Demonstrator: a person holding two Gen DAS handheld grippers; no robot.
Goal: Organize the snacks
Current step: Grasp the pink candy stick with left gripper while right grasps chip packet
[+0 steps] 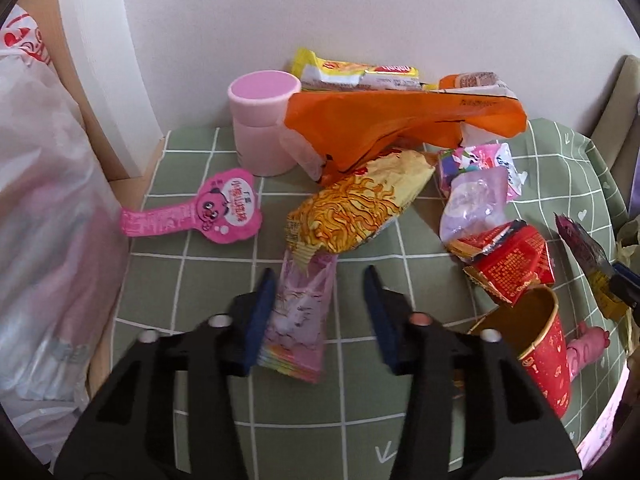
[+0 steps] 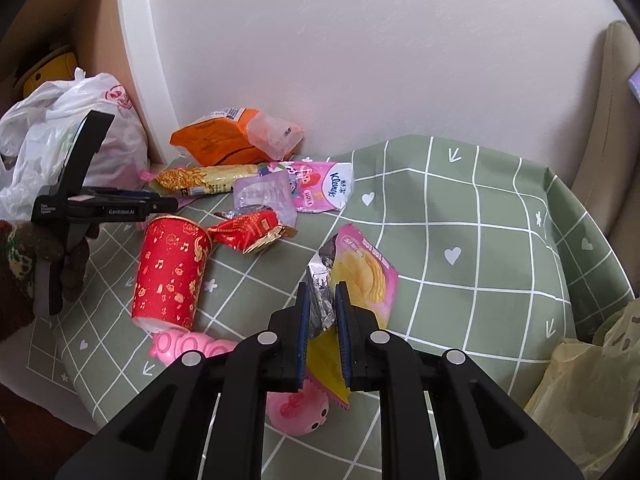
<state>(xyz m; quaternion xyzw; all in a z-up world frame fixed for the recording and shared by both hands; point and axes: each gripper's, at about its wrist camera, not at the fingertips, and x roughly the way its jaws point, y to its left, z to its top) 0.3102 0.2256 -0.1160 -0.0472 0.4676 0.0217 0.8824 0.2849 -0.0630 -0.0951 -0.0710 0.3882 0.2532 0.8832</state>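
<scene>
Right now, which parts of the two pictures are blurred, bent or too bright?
Left wrist view: the white plastic bag at the left edge is smeared and washed out; the left gripper pads look slightly soft; dark corners ring the frame. Right wrist view: sharper; the tablecloth grid lines curve with the fisheye; the right gripper pinches a chips packet whose foil glints.

The yellow noodle packet (image 1: 348,210) covers the pink sachet's (image 1: 300,320) top end.

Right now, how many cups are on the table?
2: a pink cup upright by the wall, a red cup lying on its side near the front. Wrappers may hide more.
</scene>
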